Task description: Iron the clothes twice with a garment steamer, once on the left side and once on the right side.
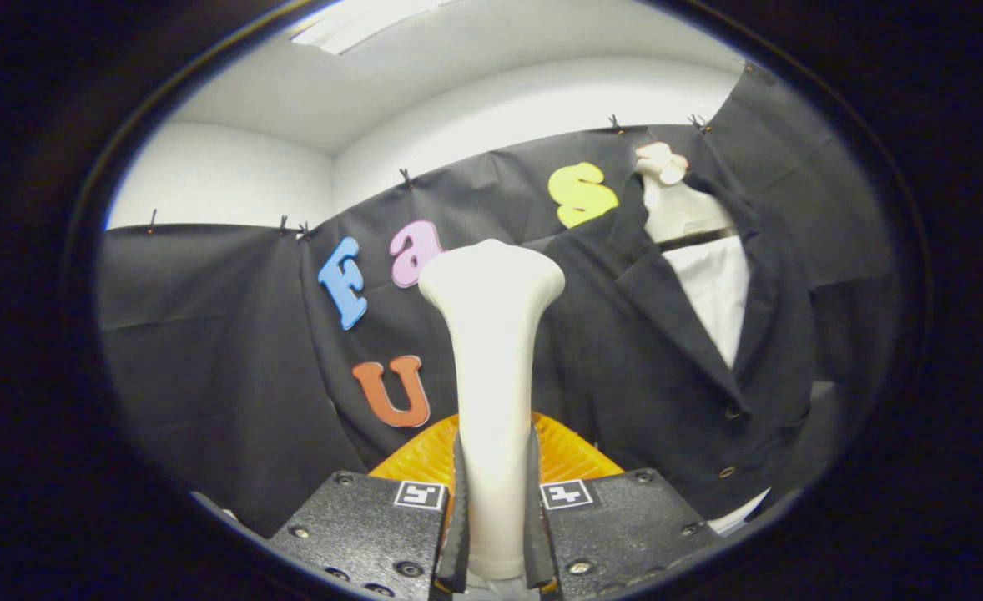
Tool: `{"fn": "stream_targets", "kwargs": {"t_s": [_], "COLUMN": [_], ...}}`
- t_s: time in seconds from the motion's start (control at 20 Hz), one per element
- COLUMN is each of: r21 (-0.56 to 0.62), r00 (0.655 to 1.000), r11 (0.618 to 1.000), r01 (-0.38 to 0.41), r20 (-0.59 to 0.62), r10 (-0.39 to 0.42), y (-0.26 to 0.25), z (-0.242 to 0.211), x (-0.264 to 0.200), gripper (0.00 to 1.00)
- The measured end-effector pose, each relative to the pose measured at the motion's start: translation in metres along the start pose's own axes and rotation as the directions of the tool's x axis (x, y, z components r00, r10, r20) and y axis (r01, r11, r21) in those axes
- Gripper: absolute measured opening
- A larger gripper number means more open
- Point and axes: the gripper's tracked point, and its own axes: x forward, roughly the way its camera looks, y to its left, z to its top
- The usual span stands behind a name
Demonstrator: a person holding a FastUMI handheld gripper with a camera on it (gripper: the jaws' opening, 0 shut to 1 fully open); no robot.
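A white mannequin bust (pixel 682 213) and perhaps a ceiling light (pixel 358 21) overhead.

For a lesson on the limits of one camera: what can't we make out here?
- Gripper, shut on the steamer: its nozzle face points away, so steam holes are hidden.
- Jacket: far sleeve and hem are cut off by the view's edge.
- Mannequin: its body is covered by the jacket.
- Orange object: mostly hidden behind the jaws.

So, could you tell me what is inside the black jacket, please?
Inside the black jacket, a pale mannequin shows at the neck with white fabric between the lapels. Its lower body is covered. The gripper grips the steamer.
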Motion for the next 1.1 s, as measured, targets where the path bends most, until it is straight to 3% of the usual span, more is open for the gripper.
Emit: {"fn": "stream_targets", "kwargs": {"t_s": [0.25, 0.5, 0.7, 1.1], "r21": [-0.053, -0.108, -0.161, -0.163], "r00": [0.979, 0.976, 0.983, 0.987], "r11": [0.986, 0.983, 0.979, 0.977], "r01": [0.161, 0.145, 0.128, 0.139], "r20": [0.134, 0.177, 0.154, 0.104], "r10": [-0.152, -0.125, -0.104, -0.123], "y": [-0.068, -0.090, -0.101, -0.129], "z": [0.059, 0.088, 0.086, 0.038], "x": [-0.005, 0.013, 0.038, 0.034], "gripper": [0.29, 0.28, 0.29, 0.29]}}
